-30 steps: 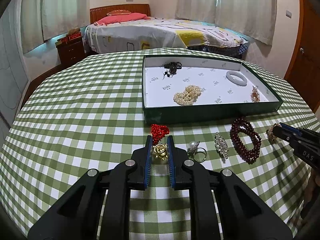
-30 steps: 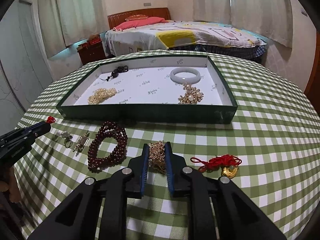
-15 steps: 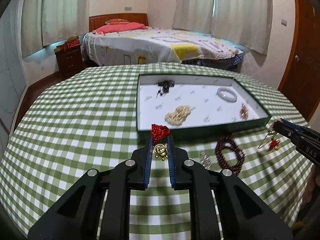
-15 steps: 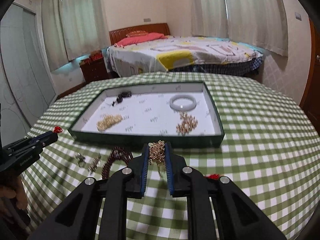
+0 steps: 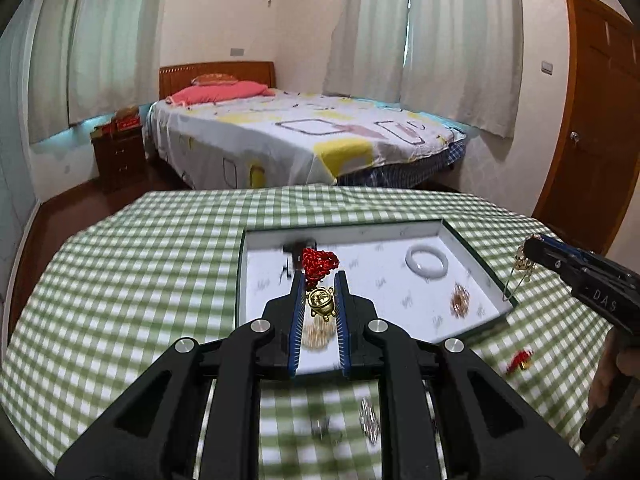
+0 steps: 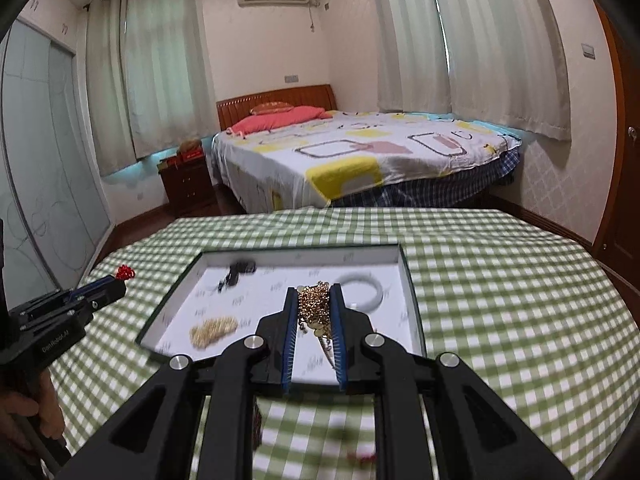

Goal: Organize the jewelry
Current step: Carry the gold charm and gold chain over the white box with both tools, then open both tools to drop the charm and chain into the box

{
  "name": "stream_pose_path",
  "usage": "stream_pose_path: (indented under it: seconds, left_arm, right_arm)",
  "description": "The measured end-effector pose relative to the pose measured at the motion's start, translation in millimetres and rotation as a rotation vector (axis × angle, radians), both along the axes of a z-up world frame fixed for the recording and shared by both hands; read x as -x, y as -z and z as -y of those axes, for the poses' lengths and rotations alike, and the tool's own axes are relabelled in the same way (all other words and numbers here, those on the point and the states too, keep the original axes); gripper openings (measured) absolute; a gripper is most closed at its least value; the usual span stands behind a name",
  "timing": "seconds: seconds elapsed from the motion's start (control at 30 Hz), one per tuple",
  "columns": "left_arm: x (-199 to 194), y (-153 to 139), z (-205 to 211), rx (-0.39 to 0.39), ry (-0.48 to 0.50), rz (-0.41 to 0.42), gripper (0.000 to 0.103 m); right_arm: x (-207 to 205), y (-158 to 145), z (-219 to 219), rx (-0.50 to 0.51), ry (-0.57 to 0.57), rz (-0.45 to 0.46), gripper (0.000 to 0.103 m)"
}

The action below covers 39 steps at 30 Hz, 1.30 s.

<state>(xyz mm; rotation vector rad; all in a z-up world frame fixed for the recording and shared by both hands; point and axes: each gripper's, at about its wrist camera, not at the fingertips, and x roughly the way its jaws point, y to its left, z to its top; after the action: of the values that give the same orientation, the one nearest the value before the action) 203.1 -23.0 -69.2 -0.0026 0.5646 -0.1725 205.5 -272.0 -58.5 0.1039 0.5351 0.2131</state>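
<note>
Both pieces now lifted off the green-checked tablecloth (image 5: 132, 264), poised above the shallow green-walled, white-lined tray (image 5: 472, 246), ready for placing. Left gripper (image 5: 319, 294) clamped on small gold charm with red knotted cord (image 5: 320, 276); right gripper (image 6: 314, 306) clamped on bunched gold chain (image 6: 315, 304).

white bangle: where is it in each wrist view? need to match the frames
Left wrist: bangle right of centre, in the tray's far right part, right of the left gripper.
Right wrist: bangle near centre, just right of the right gripper, partly hidden by it.
Shared landmark: green-walled tray.
</note>
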Motion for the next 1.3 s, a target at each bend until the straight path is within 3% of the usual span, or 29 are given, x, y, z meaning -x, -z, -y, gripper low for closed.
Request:
stream_pose_path:
  seconds: [0.4,0.83,1.03,1.3]
  left_arm:
    - [-78.7,3.1,9.4,-0.007,-0.005,0.015,0.015]
    - [-128.1,68.4,8.3,-0.051,-0.028,-0.182,0.015]
    - [-135.1,83.8,7.1,-0.041,-0.033,-0.253,0.015]
    - [-140.5,93.2,9.2,-0.048,-0.03,-0.297,0.015]
  right_arm:
    - [-55.6,-4.1,9.8,0.041,0.022,0.051,0.017]
    - [-96.8,69.5,19.2,0.08,0.031,-0.18,0.017]
    - [-103.6,84.6,23.2,0.077,0.031,-0.256,0.017]
    - [-104.7,89.5,26.4,0.068,0.03,-0.28,0.019]
